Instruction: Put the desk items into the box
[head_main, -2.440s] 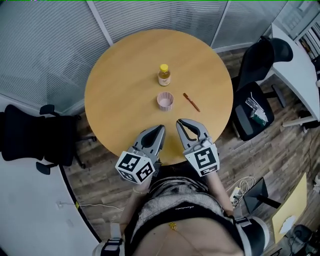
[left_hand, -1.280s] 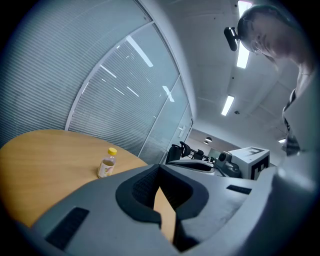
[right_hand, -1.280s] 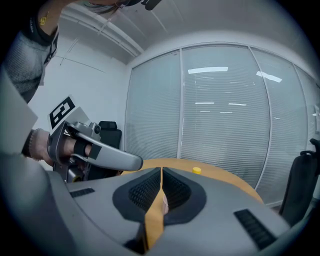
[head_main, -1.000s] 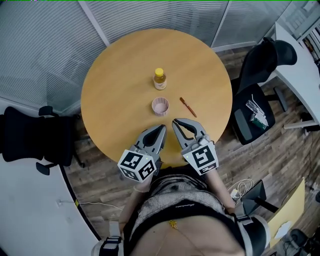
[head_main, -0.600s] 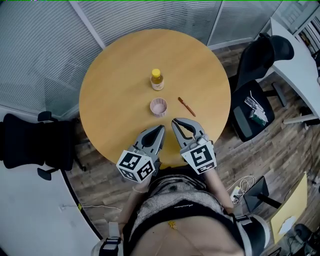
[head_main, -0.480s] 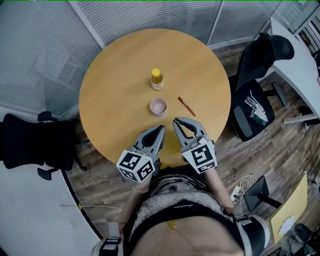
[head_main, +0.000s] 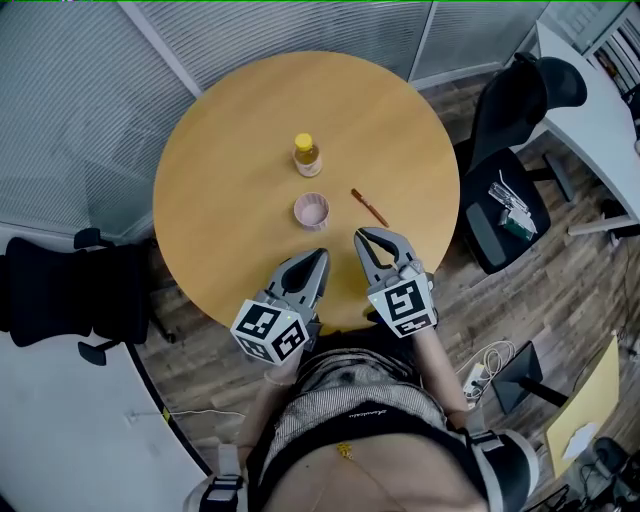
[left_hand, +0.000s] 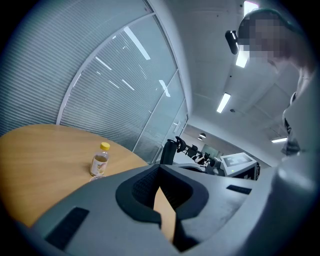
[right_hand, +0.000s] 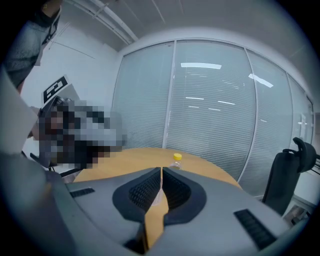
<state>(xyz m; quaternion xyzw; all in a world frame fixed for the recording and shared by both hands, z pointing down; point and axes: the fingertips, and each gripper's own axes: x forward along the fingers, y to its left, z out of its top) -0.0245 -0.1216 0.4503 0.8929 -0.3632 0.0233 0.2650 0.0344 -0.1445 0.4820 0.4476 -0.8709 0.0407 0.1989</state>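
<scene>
The left hand-held gripper (head_main: 318, 260) and the right hand-held gripper (head_main: 367, 236) hover side by side over the near edge of a round wooden worktop (head_main: 220, 140). Each has its jaws pressed together with nothing between them. A small pink cup (head_main: 311, 210) stands just ahead of the left one. A brown pen (head_main: 369, 206) lies just ahead of the right one. Beyond the cup, farther from both, a yellow-capped bottle (head_main: 306, 155) stands upright.
</scene>
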